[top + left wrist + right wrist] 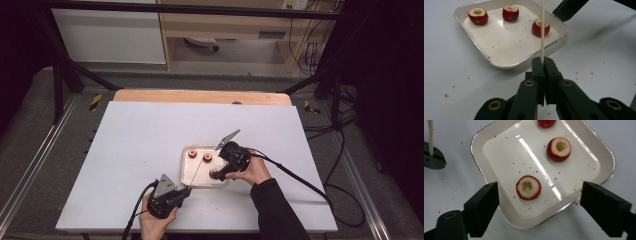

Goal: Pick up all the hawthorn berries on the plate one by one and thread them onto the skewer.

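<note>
A shallow metal tray [189, 181] [506, 47] [504, 152] holds three red cored fruit pieces. My left gripper [186, 190] [543, 63] sits just off the tray's near edge, shut on a thin wooden skewer [542, 30] [430, 135] that points out over the tray. My right gripper [220, 175] [539, 200] hovers over the tray's near right corner, jaws wide open on either side of the nearest fruit piece [528, 187] [540, 27] [213, 174] without touching it. Farther back on the tray are a second piece [558, 149] [510, 13] and a third piece [478, 15].
The tray stands on a white table [140, 150] sprinkled with small red crumbs around it. A wooden strip [200, 96] runs along the table's far edge, and black frame bars and cables stand beyond it. A cable trails from each gripper.
</note>
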`<state>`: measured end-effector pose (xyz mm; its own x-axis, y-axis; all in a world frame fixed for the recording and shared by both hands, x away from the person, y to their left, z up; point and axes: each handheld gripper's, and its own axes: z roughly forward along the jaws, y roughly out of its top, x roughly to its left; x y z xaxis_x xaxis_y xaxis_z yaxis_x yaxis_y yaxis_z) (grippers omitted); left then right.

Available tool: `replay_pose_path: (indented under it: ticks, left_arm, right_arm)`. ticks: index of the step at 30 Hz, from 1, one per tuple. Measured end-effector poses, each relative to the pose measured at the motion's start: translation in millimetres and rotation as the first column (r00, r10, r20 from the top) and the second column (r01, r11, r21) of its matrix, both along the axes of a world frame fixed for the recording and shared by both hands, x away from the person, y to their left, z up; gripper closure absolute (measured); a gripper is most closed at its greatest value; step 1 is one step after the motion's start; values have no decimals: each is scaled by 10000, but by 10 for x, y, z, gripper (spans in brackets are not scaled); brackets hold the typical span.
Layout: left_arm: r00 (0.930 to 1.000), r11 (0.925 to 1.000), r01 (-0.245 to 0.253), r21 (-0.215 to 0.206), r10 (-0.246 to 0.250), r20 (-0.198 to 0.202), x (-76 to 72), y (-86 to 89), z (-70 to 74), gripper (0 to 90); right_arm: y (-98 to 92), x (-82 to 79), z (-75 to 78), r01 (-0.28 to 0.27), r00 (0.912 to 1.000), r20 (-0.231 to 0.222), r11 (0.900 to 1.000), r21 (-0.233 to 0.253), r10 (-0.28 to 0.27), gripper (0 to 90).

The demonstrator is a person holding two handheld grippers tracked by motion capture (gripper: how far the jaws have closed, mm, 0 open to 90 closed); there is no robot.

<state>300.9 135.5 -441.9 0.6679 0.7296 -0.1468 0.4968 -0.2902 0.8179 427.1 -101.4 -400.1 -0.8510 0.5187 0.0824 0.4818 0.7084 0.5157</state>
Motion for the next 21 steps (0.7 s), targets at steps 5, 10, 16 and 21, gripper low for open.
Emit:
replay_pose_path:
  ticks: [5, 10, 16, 21]
  left_arm:
    - [10000, 10000, 85, 29, -85, -8, -4, -23, -8, 884]
    - [10000, 9999, 93, 76, -93, -37, 1, -27, -16, 884]
    - [9999, 9999, 121, 94, -120, -49, 0, -25, -19, 884]
    - [9999, 9998, 137, 107, -136, -86, 4, -25, -29, 884]
  right_arm:
    - [114, 67, -42, -669, 9972, -367, 9971, -362, 656, 294]
    - [184, 98, -93, -1304, 9898, -667, 9888, -725, 1257, 396]
    - [235, 107, -113, -1903, 9804, -712, 9770, -961, 1839, 501]
    - [245, 116, -146, -2125, 9762, -706, 9697, -1206, 2052, 556]
